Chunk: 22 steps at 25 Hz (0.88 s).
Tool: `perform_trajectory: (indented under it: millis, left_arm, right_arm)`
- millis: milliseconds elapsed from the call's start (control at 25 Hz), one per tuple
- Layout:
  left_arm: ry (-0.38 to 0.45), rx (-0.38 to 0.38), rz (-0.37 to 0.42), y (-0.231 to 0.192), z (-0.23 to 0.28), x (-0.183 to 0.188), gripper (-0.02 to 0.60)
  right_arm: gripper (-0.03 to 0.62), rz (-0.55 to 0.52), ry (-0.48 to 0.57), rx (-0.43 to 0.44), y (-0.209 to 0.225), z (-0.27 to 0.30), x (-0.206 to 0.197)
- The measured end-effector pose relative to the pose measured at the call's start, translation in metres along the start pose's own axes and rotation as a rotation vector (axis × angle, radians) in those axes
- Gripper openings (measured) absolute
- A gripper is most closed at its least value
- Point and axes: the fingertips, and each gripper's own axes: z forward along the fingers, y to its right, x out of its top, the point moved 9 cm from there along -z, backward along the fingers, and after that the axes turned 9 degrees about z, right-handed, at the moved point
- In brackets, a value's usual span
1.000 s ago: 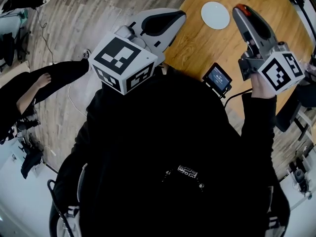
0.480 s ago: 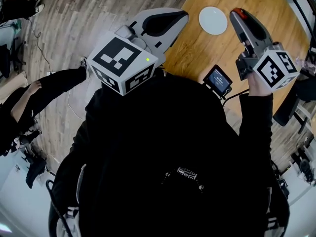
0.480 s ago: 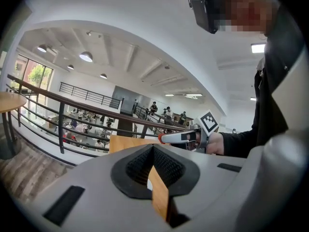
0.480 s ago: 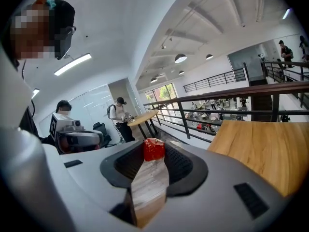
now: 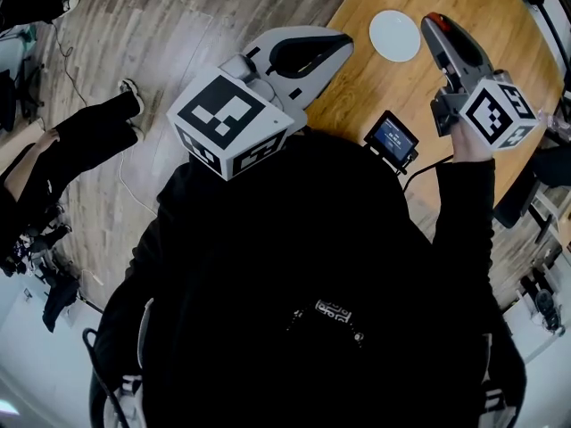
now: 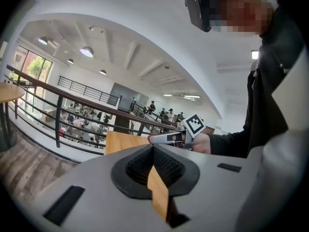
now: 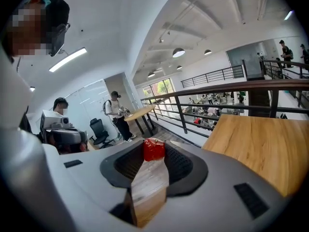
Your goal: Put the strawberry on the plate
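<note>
In the right gripper view a red strawberry (image 7: pixel 153 149) is pinched between the tips of my right gripper (image 7: pixel 155 154), which is shut on it. In the head view that gripper (image 5: pixel 437 27) is held up to the right of the white plate (image 5: pixel 394 35), the strawberry (image 5: pixel 434 17) showing red at its tip. The plate lies bare on the round wooden table (image 5: pixel 500 25). My left gripper (image 5: pixel 343 46) hovers over the table's near left edge, left of the plate. Its jaws (image 6: pixel 153 148) meet at the tips with nothing between them.
A small device with a lit screen (image 5: pixel 391 139) is at the table's near edge, with a cable running from it. A seated person's leg (image 5: pixel 85 136) reaches across the wood floor at the left. Beyond the table runs a railing (image 7: pixel 231 88).
My right gripper, still holding the strawberry, has edged slightly nearer the plate. The left gripper has drifted a little to the right. The leg on the floor at the left has shifted.
</note>
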Motion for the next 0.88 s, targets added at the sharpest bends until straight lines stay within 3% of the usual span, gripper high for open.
perform_trajectory:
  millis: [480, 880]
  left_arm:
    - [-0.012, -0.013, -0.023, 0.011, 0.000, -0.014, 0.003]
    - [-0.035, 0.014, -0.047, 0.009, -0.004, -0.018, 0.003]
  right_arm:
    - [0.143, 0.014, -0.058, -0.081, 0.042, 0.005, -0.019]
    - [0.143, 0.011, -0.171, -0.158, 0.096, 0.029, -0.046]
